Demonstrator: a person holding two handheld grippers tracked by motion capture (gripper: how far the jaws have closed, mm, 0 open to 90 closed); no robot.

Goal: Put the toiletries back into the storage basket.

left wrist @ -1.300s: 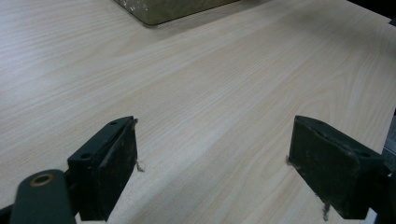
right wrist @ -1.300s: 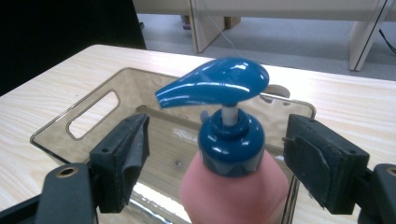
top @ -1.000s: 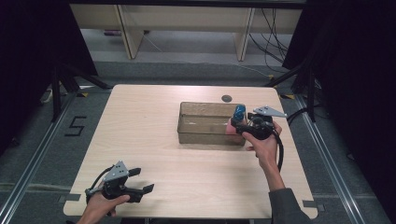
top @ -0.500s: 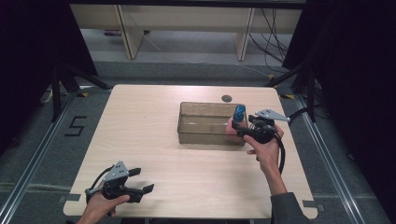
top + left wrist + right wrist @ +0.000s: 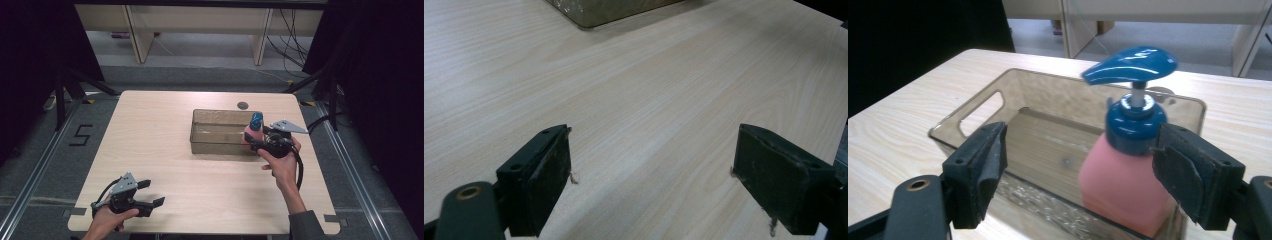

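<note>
A pink pump bottle (image 5: pixel 254 133) with a blue pump head (image 5: pixel 1130 65) stands upright at the right end of a clear brownish bin (image 5: pixel 215 111) on the table. My right gripper (image 5: pixel 256 141) reaches over the bin's near right corner, open. In the right gripper view the bottle (image 5: pixel 1123 185) stands between the jaws of my right gripper (image 5: pixel 1078 170), close to the right pad (image 5: pixel 1193 175), with a wide gap to the left pad (image 5: pixel 985 165). My left gripper (image 5: pixel 152 193) rests open at the table's near left corner, and in the left gripper view it (image 5: pixel 651 170) holds nothing.
The bin (image 5: pixel 998 100) has a cut-out handle in its end wall, and its floor beside the bottle is bare. A dark round grommet (image 5: pixel 243 105) sits in the wooden table (image 5: pixel 150 140) behind the bin. Pale shelving (image 5: pixel 200 30) stands beyond the far edge.
My right gripper has edged slightly toward the near side of the table. The bottle stays in the bin and the left gripper has not moved.
</note>
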